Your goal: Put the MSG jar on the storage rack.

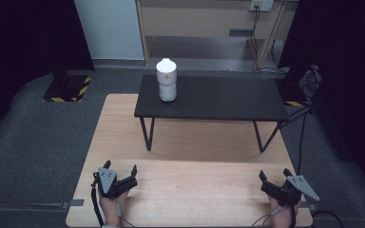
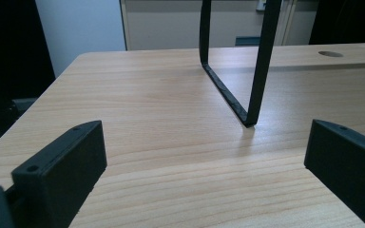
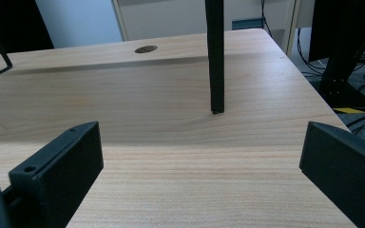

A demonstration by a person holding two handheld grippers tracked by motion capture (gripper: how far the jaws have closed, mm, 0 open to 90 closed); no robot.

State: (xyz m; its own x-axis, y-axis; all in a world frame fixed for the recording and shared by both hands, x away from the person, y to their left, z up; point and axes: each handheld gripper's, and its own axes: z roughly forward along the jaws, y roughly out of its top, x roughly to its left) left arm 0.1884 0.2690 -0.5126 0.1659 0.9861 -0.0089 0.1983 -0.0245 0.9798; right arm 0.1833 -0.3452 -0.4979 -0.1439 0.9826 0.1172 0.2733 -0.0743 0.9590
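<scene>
Both claws are resting released near the tabletop's near edge: your left gripper [image 1: 120, 171] by the near-left corner, your right gripper [image 1: 275, 175] by the near-right corner, jaws wide and holding nothing. You are standing at the start; no reach is under way. Beyond them, the black shelf [image 1: 209, 97] is spanning the wooden tabletop [image 1: 195, 185] on thin legs. Farthest off, the white bottle [image 1: 166, 79] is standing upright near the shelf's far-left corner, untouched. Judgement: the next move is calling for a raised, forward reach by the left gripper.
</scene>
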